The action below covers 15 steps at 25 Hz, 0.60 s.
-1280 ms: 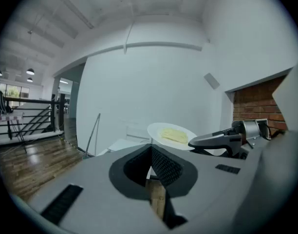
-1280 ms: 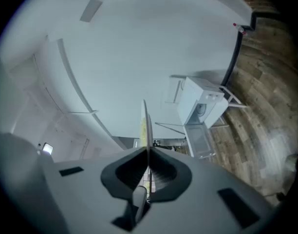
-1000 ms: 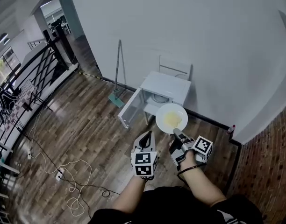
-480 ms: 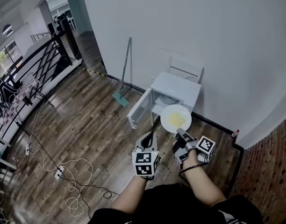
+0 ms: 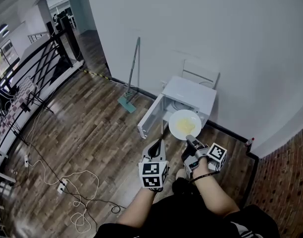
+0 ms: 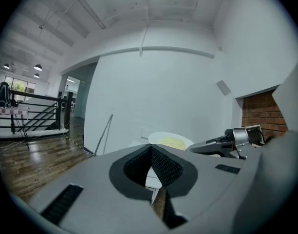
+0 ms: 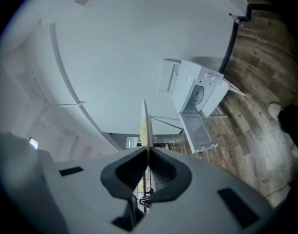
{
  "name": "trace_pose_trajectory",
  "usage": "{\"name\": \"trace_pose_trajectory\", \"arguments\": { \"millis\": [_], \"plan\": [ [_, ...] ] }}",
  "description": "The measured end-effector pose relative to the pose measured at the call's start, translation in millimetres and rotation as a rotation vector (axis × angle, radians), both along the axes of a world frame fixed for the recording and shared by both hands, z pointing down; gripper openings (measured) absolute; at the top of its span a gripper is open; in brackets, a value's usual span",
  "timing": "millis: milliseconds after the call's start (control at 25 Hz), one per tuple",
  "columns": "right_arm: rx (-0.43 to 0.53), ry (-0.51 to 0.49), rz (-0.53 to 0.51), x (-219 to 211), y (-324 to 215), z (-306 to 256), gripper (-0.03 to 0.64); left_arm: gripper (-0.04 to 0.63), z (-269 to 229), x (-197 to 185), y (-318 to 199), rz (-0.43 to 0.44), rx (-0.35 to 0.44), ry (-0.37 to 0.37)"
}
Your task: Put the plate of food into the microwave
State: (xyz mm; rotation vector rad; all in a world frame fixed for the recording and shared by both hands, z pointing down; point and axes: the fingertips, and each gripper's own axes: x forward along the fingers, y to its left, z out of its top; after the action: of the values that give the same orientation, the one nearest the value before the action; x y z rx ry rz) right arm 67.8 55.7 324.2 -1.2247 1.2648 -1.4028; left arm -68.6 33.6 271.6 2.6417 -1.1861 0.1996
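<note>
A white plate (image 5: pixel 185 124) with yellow food is held level by its near rim in my right gripper (image 5: pixel 190 141), which is shut on it. It hovers in front of the white microwave (image 5: pixel 189 95), whose door (image 5: pixel 149 117) hangs open to the left. In the right gripper view the plate (image 7: pixel 144 123) shows edge-on between the pads of the right gripper (image 7: pixel 147 152), with the microwave (image 7: pixel 201 95) beyond. My left gripper (image 5: pixel 159 146) is shut and holds nothing, left of the plate. In the left gripper view the left gripper (image 6: pixel 150 151) points at the plate (image 6: pixel 170 141).
A mop (image 5: pixel 131 79) leans on the wall left of the microwave. A white chair (image 5: pixel 201 76) stands behind it. Cables and a power strip (image 5: pixel 63 184) lie on the wooden floor. A black railing (image 5: pixel 35 71) runs at left. A small red-capped bottle (image 5: pixel 248 142) stands by the brick wall.
The plate and both grippers have drawn closer to the open microwave. The right gripper's hold on the plate is the same, and the left gripper stays shut.
</note>
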Motion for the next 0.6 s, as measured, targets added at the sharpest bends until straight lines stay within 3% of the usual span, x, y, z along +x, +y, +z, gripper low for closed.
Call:
{"name": "trace_pose_trajectory", "arguments": {
  "millis": [280,600],
  "plan": [
    [-0.018,-0.003,0.004,21,-62,21,0.025,-0.002,20,17,-55,0.008,-0.012,-0.036],
    [-0.025,0.02,0.014,84,-175,45,0.023,-0.002,25,82,-162,0.05,-0.013,-0.06]
  ]
}}
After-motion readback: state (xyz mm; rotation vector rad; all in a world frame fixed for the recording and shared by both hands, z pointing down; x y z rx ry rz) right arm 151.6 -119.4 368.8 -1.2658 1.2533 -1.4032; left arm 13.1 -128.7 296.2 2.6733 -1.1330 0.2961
